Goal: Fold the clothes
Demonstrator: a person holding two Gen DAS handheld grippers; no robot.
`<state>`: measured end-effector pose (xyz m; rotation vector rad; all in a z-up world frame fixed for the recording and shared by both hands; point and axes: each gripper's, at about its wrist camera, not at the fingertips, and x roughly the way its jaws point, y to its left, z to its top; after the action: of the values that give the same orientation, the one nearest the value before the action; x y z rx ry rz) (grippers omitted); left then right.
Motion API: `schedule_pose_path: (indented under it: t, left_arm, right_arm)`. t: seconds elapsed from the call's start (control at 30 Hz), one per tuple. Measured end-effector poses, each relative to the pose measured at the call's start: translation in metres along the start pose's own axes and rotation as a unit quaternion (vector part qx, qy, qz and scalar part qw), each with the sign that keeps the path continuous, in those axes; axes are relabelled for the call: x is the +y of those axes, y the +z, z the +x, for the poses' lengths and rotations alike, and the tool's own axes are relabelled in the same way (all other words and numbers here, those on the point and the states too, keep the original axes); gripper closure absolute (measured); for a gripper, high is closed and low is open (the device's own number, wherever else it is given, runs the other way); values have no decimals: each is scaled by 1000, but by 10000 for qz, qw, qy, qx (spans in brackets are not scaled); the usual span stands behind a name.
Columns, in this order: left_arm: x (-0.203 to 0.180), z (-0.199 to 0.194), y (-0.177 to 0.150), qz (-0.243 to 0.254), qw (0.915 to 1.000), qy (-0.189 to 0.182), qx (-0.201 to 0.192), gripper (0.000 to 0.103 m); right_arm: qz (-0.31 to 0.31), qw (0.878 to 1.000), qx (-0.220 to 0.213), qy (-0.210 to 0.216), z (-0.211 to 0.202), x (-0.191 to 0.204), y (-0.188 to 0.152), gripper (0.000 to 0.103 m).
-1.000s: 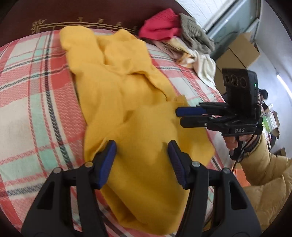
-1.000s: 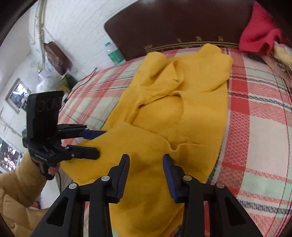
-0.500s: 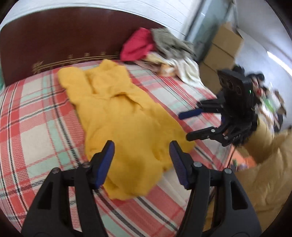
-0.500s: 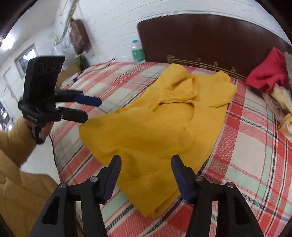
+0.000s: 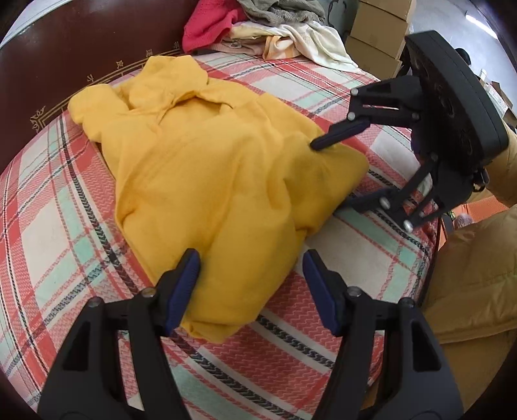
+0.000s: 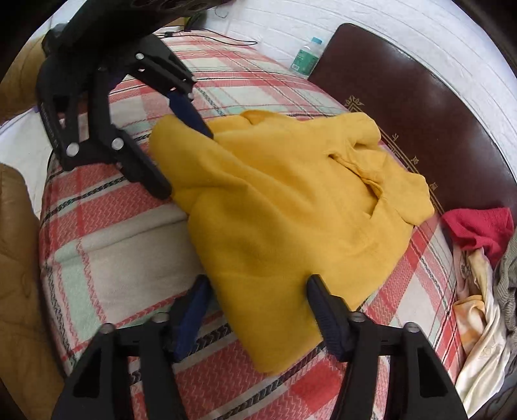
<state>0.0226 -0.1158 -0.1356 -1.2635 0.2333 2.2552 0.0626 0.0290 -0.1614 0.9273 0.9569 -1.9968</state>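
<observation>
A yellow garment (image 5: 210,168) lies crumpled on the plaid bed (image 5: 48,226), its collar end toward the dark headboard; it also shows in the right wrist view (image 6: 290,206). My left gripper (image 5: 250,278) is open, its jaws straddling the garment's near hem corner. My right gripper (image 6: 258,303) is open, its jaws straddling the other hem corner. Each gripper appears in the other's view: the right gripper (image 5: 336,171) spans the garment's right edge, the left gripper (image 6: 184,161) spans its left edge.
A pile of clothes with a red knit (image 5: 210,26) and cream fabric (image 5: 307,38) lies at the head of the bed. Cardboard boxes (image 5: 378,35) stand beyond. A water bottle (image 6: 305,58) stands by the headboard (image 6: 420,106). My tan jacket sleeve (image 5: 478,274) is at the bed edge.
Both grippers have let go of the garment, pulled back and dropped to its near hem corners. The garment now lies lower and more bunched on the bed.
</observation>
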Motion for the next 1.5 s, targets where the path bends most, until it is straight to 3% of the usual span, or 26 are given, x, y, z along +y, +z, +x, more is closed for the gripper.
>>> schedule_pose_path:
  t: [0.13,0.23,0.37,0.43,0.5,0.57,0.63,0.77,0.93,0.97,1.0,1.03,1.17,1.3,1.5]
  left_arm:
    - [-6,-11,3,-40,9999,-54,-105,32]
    - [-23,-11,5,353,9992,125,-140,26]
    - [-25,6,9,501,9979,415,54,26]
    - [-16,12,11,374,9976,562,130,36]
    - [-4,11,13,191,9984,520,137,53]
    - [6,8,15,11,9989,446,131,59]
    - [12,7,17,-86,9991,401,148,61]
    - [11,9,18,-48,9989,423,198,61]
    - [14,11,20,-66,9991,363,208,61]
    - [14,10,20,-66,9991,361,212,61]
    - [13,11,20,-52,9991,361,229,61]
    - [12,9,21,-44,9992,338,230,62]
    - [9,-6,23,-61,9997,164,177,73]
    - [-2,-35,21,97,9999,30,134,75]
    - [-31,-71,4,420,9988,-147,214,75]
  right_arm:
    - [1201,9899,-75,747,-7,-40,3,88]
    - [1943,9723,-394,1240,-22,-70,4,91]
    - [2303,9600,-524,1506,-30,-87,6,92]
    - [2302,9600,-504,1514,-30,-90,7,92]
    - [2206,9640,-475,1410,-29,-87,6,90]
    - [1968,9713,-425,1269,-29,-78,5,85]
    - [1673,9784,-363,1160,-27,-66,3,66]
    - [1117,9884,-255,1002,-21,-42,-1,64]
    - [463,9985,-127,245,-2,-23,-4,68]
    - [560,9979,-142,291,-2,-27,-3,75]
    - [715,9966,-180,374,-4,-34,-2,88]
    - [869,9949,-218,457,-6,-40,-2,91]
    - [1338,9863,-446,859,-29,-58,1,94]
    - [1629,9762,-676,1262,-56,-66,2,95]
    - [1469,9712,-784,1702,-91,-43,1,96]
